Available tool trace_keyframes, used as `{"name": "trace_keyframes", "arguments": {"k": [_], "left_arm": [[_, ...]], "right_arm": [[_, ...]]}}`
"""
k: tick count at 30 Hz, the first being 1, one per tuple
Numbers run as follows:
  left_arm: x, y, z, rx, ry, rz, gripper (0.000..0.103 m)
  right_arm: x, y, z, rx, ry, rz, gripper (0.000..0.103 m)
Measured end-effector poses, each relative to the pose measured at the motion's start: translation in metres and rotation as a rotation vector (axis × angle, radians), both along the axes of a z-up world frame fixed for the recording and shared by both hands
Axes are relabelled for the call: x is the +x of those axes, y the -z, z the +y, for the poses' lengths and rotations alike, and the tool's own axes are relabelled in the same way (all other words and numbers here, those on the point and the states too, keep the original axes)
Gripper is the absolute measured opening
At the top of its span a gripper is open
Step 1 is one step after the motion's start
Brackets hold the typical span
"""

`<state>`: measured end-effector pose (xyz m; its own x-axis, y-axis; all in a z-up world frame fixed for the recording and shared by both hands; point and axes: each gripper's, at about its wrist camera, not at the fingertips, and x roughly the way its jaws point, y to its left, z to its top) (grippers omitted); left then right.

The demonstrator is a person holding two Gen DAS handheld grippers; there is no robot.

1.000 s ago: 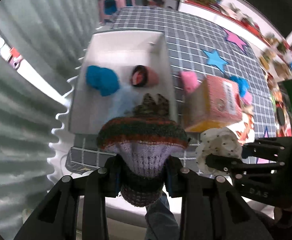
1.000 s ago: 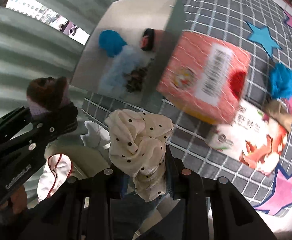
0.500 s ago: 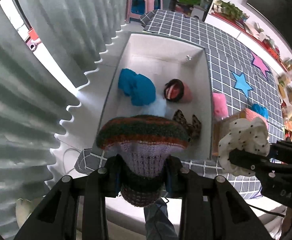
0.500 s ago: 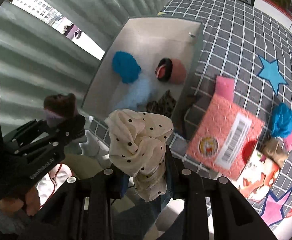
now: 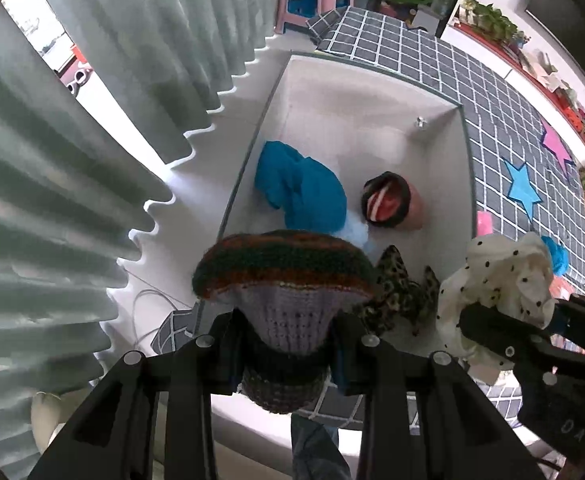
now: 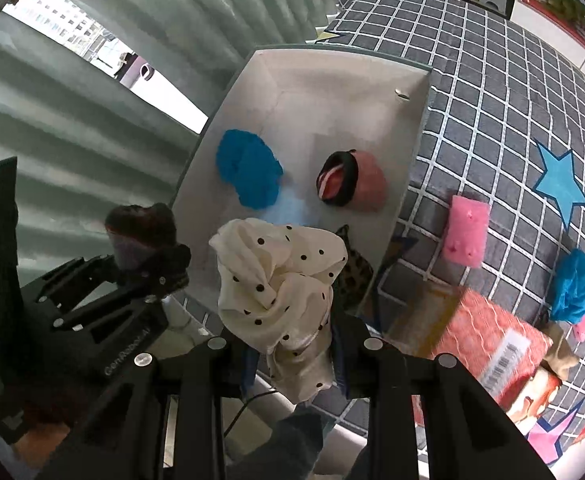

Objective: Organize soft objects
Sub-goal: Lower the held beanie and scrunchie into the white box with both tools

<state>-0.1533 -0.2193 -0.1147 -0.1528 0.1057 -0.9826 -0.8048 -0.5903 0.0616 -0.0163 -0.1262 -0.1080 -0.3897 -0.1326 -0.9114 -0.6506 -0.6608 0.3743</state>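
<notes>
My left gripper (image 5: 288, 344) is shut on a striped knit hat (image 5: 282, 276), held above the near end of a white bin (image 5: 372, 92). My right gripper (image 6: 292, 340) is shut on a cream polka-dot cloth (image 6: 280, 276), also above the bin's near end (image 6: 332, 76). The cloth shows in the left wrist view (image 5: 496, 280), the hat in the right wrist view (image 6: 140, 224). In the bin lie a blue cloth (image 5: 300, 192), a pink and black hat (image 5: 392, 204), a light blue piece (image 6: 288, 208) and a leopard-print cloth (image 5: 404, 292).
A grey checked mat (image 6: 492, 92) with star shapes lies right of the bin. On it are a pink sponge (image 6: 464, 230), a blue cloth (image 6: 576, 284), a red box (image 6: 488, 340) and a snack bag (image 6: 532, 396). Grey curtains (image 5: 72, 200) hang to the left.
Both grippers have risen and swung left over the bin with their loads. The bin now sits centred below them, and the red box has slid out of the left view.
</notes>
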Motion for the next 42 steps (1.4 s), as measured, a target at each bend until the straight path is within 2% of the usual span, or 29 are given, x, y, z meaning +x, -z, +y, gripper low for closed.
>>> {"name": "trace_keyframes", "arguments": {"k": [10, 20, 35, 42], "left_arm": [[-0.008, 0.027, 0.018, -0.049, -0.002, -0.003, 0.036], [-0.004, 0.059, 0.007, -0.131, 0.01, -0.043, 0.036], [0.005, 0.063, -0.001, -0.148, 0.04, -0.04, 0.036], [0.006, 0.063, 0.006, -0.142, 0.035, -0.044, 0.036]], "right_arm": [[-0.017, 0.024, 0.018, -0.021, 0.019, -0.052, 0.031], [-0.02, 0.058, -0.006, -0.081, -0.033, -0.125, 0.031], [-0.013, 0.067, -0.039, -0.168, -0.054, -0.134, 0.031], [-0.007, 0.065, -0.041, -0.163, -0.059, -0.137, 0.031]]}}
